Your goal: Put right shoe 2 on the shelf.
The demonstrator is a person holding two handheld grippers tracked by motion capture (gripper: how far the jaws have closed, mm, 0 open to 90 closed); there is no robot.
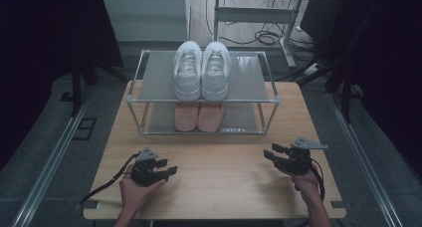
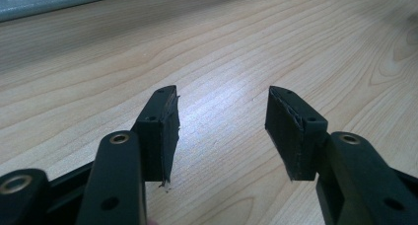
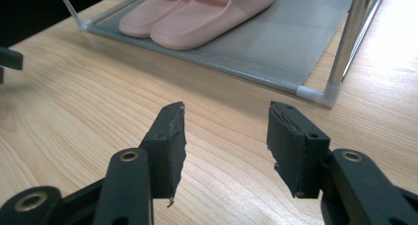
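Observation:
A two-tier metal shoe rack [image 1: 134,100] stands at the back of the wooden table [image 1: 219,192]. A pair of white sneakers [image 1: 201,70] sits on its top shelf, and a pair of pink slippers [image 1: 199,116] [image 3: 197,13] lies on the bottom shelf. My left gripper [image 1: 166,168] [image 2: 222,126] rests open near the front left of the table, with only bare wood between its jaws. My right gripper [image 1: 271,151] [image 3: 226,136] is open at the front right, pointing toward the rack's lower shelf, nothing held.
The rack's right front post [image 3: 350,37] stands just ahead of the right gripper. Dark floor, metal rails and cables [image 1: 266,37] surround the table. The other gripper's tip [image 3: 10,57] shows at the left edge of the right gripper view.

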